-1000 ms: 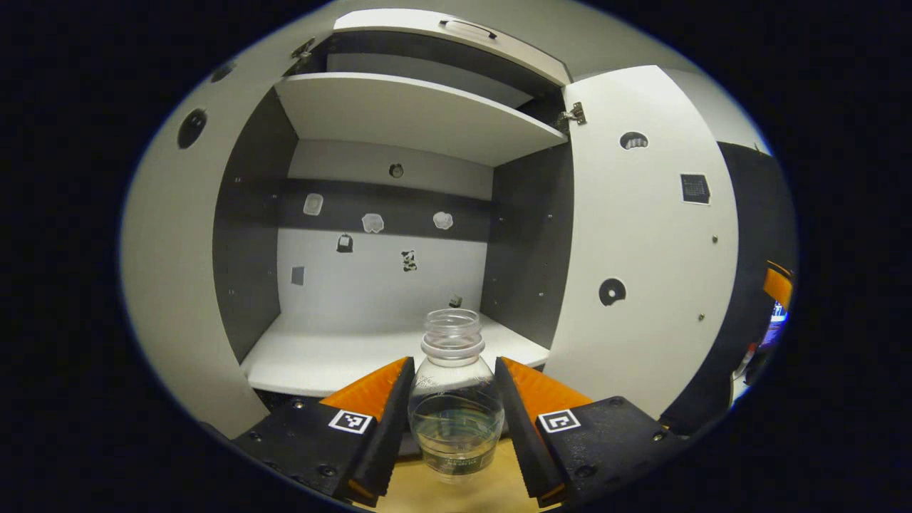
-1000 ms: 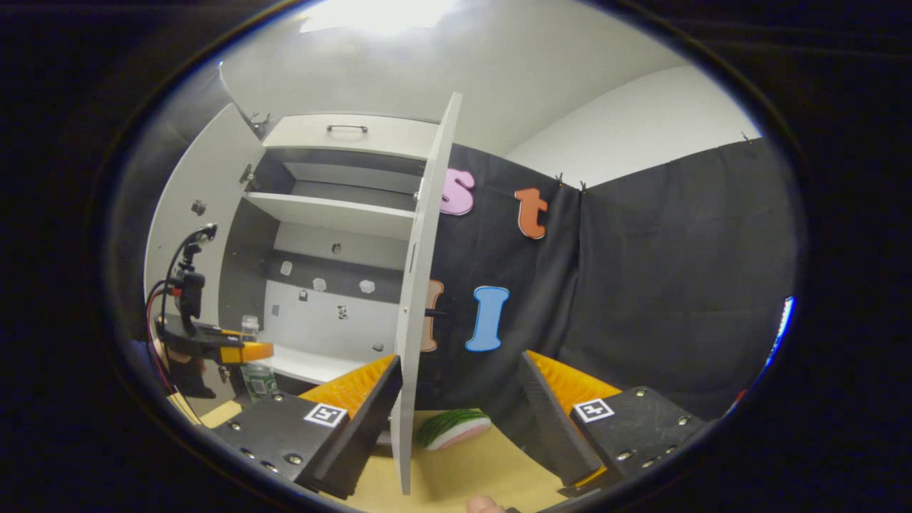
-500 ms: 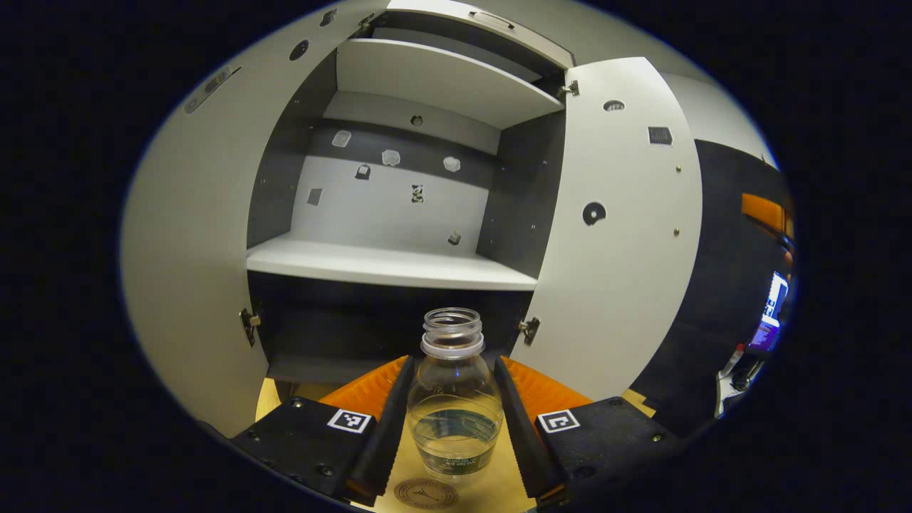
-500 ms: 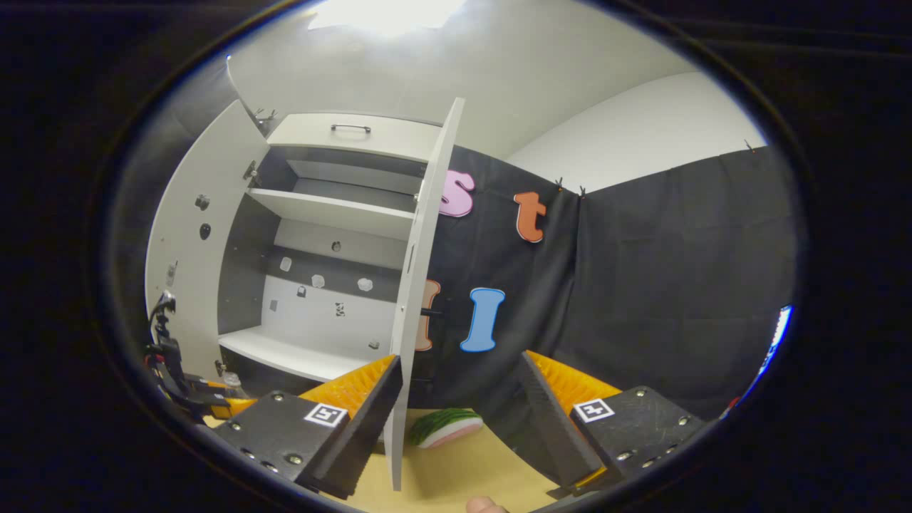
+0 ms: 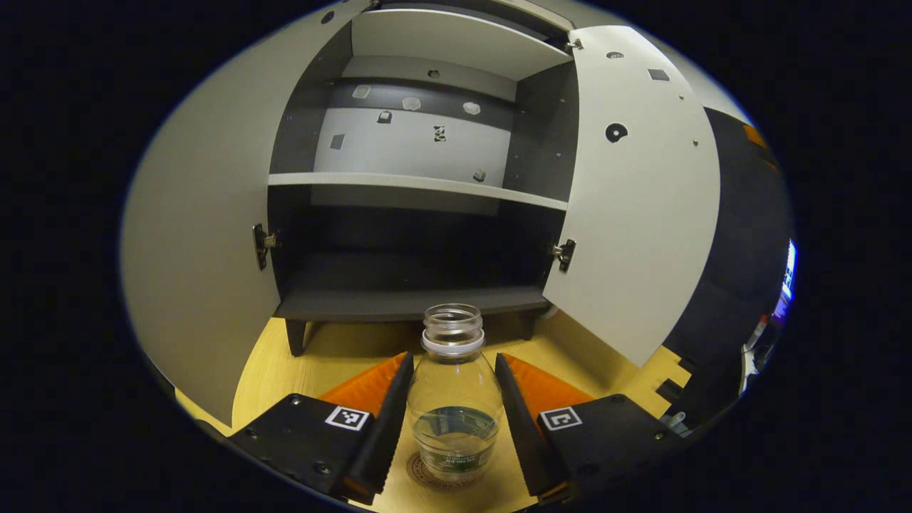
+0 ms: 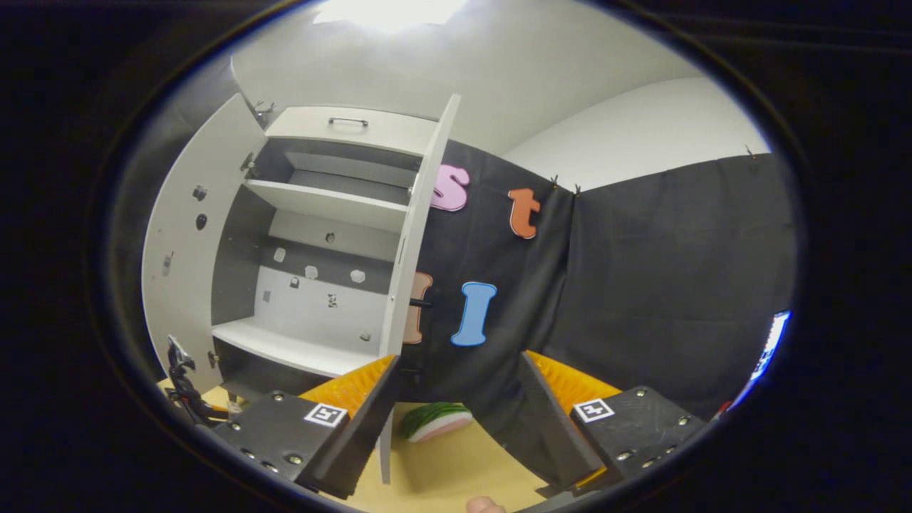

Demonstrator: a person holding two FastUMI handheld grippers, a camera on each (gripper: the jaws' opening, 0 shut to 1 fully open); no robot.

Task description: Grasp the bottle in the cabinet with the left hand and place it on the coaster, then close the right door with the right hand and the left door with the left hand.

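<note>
A clear, uncapped bottle [image 5: 454,406] with a little water stands upright between the fingers of my left gripper [image 5: 454,365], which is shut on it. Its base sits over a round brown coaster [image 5: 426,476] on the wooden table. Behind it the white cabinet stands open, with the left door [image 5: 196,235] and the right door [image 5: 638,192] both swung out. In the right gripper view, my right gripper [image 6: 456,420] is open and holds nothing, and the right door [image 6: 406,263] shows edge-on just past its left finger. The left gripper [image 6: 187,395] shows low at the far left.
The cabinet's white shelf [image 5: 417,184] and dark bottom board [image 5: 406,303] carry nothing. A watermelon-slice toy [image 6: 434,420] lies on the wooden table [image 6: 456,470] ahead of the right gripper. Black cloth wall hangs to the right of the cabinet.
My left gripper has come down from shelf height to the table with the bottle; the coaster now shows under the bottle's base. The right gripper has barely moved.
</note>
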